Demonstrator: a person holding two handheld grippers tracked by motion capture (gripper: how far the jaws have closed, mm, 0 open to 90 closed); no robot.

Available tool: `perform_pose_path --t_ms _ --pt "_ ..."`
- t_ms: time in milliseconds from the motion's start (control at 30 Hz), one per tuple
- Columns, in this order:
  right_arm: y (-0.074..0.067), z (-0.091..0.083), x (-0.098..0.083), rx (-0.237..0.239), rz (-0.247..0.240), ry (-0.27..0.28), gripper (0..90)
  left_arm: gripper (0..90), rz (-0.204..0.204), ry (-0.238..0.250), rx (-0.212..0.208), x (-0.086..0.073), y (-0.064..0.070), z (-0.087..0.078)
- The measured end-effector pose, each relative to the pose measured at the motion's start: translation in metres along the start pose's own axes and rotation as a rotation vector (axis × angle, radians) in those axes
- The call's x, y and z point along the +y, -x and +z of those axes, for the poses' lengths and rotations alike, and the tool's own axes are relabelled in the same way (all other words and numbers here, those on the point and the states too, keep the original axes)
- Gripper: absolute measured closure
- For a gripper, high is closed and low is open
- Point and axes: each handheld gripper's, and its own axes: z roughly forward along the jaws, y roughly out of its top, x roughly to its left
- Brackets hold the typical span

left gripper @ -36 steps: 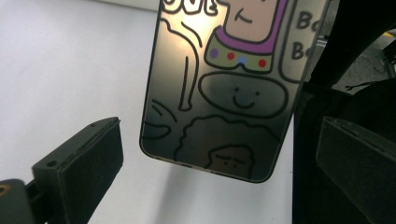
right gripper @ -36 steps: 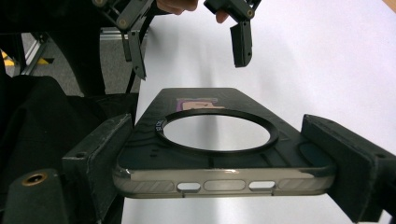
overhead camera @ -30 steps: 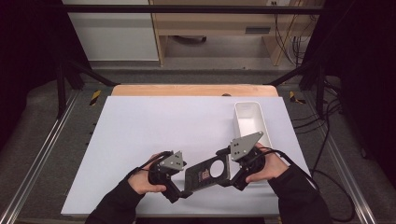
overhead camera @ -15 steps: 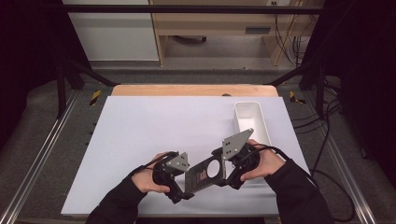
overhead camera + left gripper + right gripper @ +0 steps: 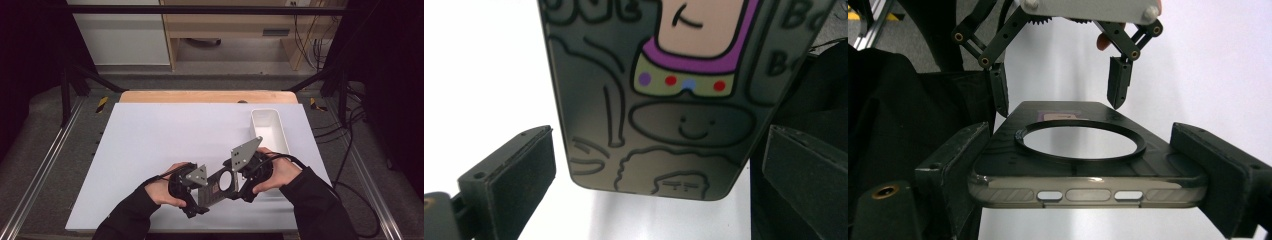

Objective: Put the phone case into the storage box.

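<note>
Now the right gripper (image 5: 239,186) is squeezing a smoky see-through phone case (image 5: 1083,165) w/ a round ring & cartoon drawings, held up over the white table (image 5: 165,145). The left gripper (image 5: 200,197) is staying open, jaws beside the case's far end, not touching. A white plastic bin (image 5: 270,129) is sitting nearby.

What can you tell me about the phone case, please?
The phone case is smoky, translucent plastic with a black ring on one face, slots along its end edge and a cartoon print. It is held flat above the table, clamped across its width by the right gripper; the left gripper straddles its other end, open.
</note>
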Motion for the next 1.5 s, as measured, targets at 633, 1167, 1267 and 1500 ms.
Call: perform_pose_path --t_ms 633,1167,1267,1500 --pt "-0.002 0.007 0.012 0.013 -0.028 -0.041 12.1 4.1 0.039 -0.089 -0.015 0.004 0.000 0.015" --pt "-0.001 0.007 0.012 0.013 -0.025 -0.040 11.9 11.6 0.051 -0.095 0.007 0.006 0.001 0.016" --pt "-0.001 0.008 0.012 0.011 -0.024 -0.039 11.7 11.7 0.047 -0.091 0.007 0.006 0.001 0.016" --pt "-0.001 0.007 0.012 0.005 -0.021 -0.036 11.4 11.9 0.046 -0.078 0.014 0.005 0.000 0.016"
